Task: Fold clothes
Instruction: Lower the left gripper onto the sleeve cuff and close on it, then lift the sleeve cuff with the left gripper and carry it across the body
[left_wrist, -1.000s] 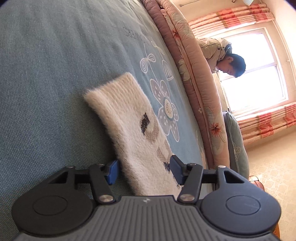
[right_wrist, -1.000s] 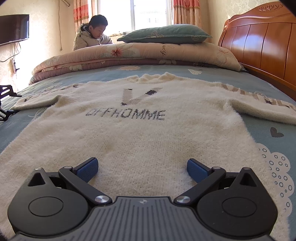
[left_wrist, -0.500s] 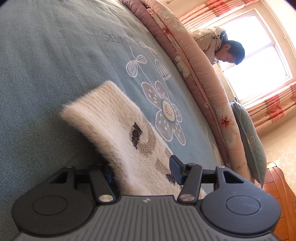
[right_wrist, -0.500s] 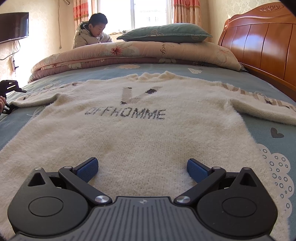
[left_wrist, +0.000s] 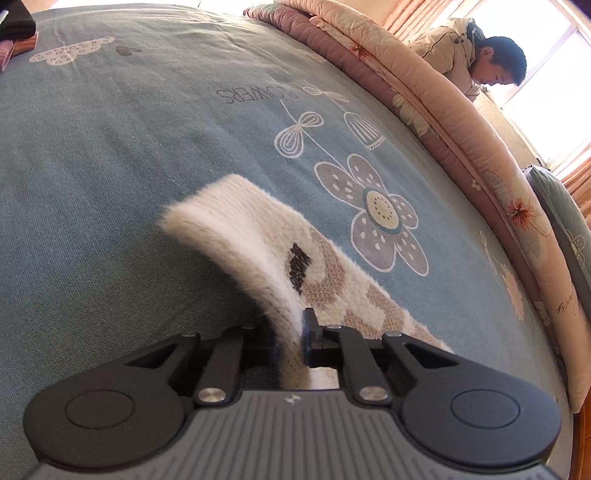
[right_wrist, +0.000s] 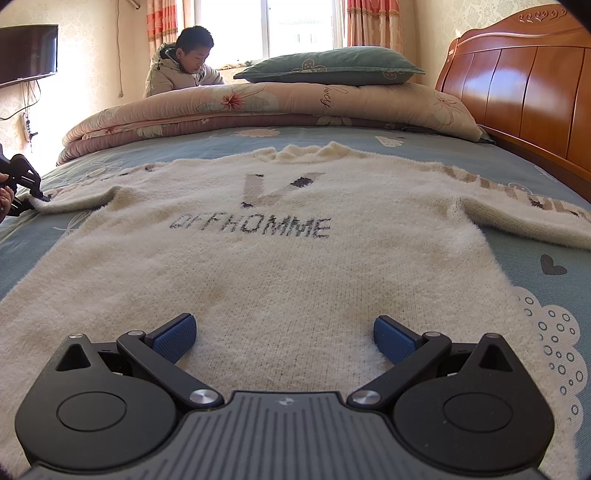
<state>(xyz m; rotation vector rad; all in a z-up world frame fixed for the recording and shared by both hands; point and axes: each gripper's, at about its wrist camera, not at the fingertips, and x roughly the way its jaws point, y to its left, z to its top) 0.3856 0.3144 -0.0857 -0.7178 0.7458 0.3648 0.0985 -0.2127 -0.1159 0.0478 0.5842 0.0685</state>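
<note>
Two grippers: one on the sleeve at the sweater's left, one over the hem at its near edge
Sweater: the cream sweater (right_wrist: 280, 258) lies flat, front up, on the blue bedsheet (right_wrist: 546, 173), collar at the far end, hem at the near end
Sleeve: the left sleeve (left_wrist: 266, 258) runs out leftward from the body; its cuff stands past the jaws, curled up off the sheet
Left gripper: the left gripper (left_wrist: 291, 343) is clenched on the sleeve a little way in from the cuff, fabric pinched between its fingers
Right gripper: the right gripper (right_wrist: 284, 338) hangs released, jaws wide, just above the hem and gripping nothing
Key relation: the sleeve's long axis runs left to right across the bed, so the body lies to the right of the left gripper; judged from this, carrying the sleeve inward is a rightward sweep over the chest
Nearer hand: the left one already has the sleeve; the right sleeve (right_wrist: 524, 210) lies well apart from both
Change, left: a second ago its jaws stood either side of the sleeve, which lay flat; they have just been closing, with the fabric between them, and the cuff end now rises clear of the sheet
Change, right: none seen, same place and same wide jaws
Background: a person (right_wrist: 181, 62) sits beyond the folded quilt (right_wrist: 277, 107), away from the work
</note>
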